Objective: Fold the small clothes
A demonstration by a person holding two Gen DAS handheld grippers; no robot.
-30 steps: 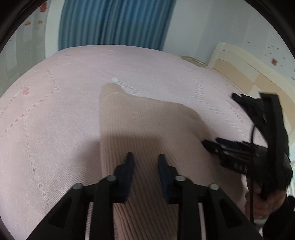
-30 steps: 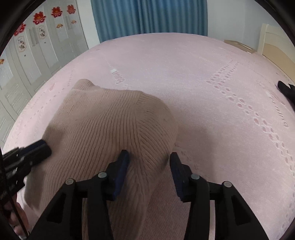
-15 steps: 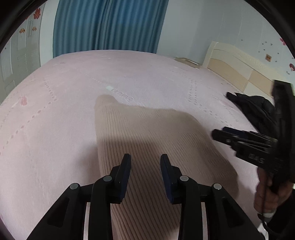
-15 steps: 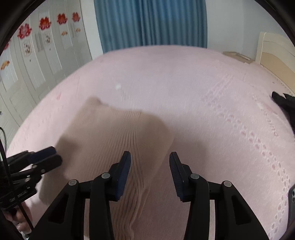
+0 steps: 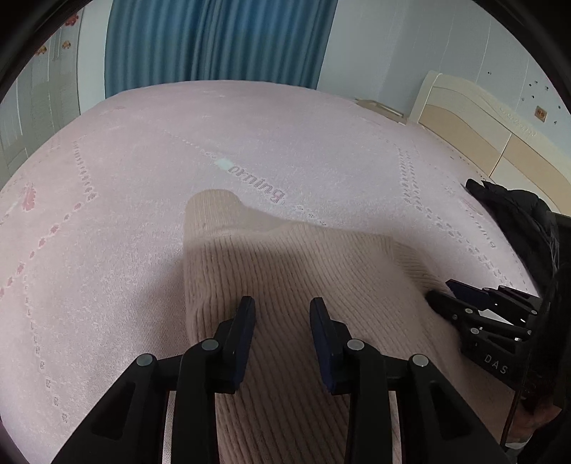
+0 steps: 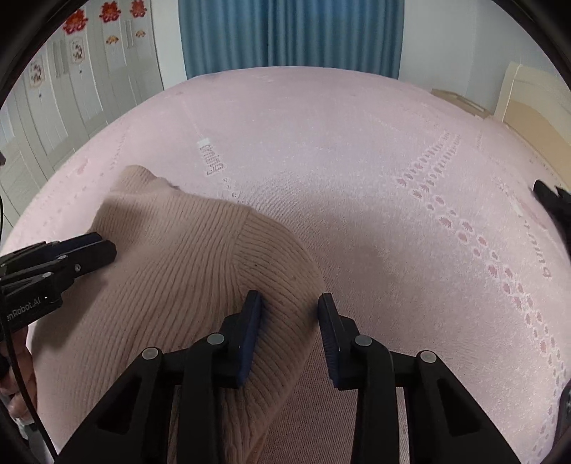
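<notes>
A beige ribbed knit garment (image 5: pixel 303 271) lies folded on the pink bedspread (image 5: pixel 107 214); it also shows in the right wrist view (image 6: pixel 171 271). My left gripper (image 5: pixel 282 310) is open just above the garment's near left part, holding nothing. My right gripper (image 6: pixel 289 303) is open over the garment's right edge, empty. The right gripper appears in the left wrist view (image 5: pixel 453 296) at the garment's right side. The left gripper appears in the right wrist view (image 6: pixel 96 246) at the garment's left side.
A black garment (image 5: pixel 514 217) lies on the bed at the right, near the cream headboard (image 5: pixel 471 121). Blue curtains (image 6: pixel 285 32) hang behind the bed. White wardrobe doors (image 6: pixel 57 100) with red stickers stand at the left.
Both grippers dipped back down toward the garment after lifting away. Both stay open. The garment has not shifted.
</notes>
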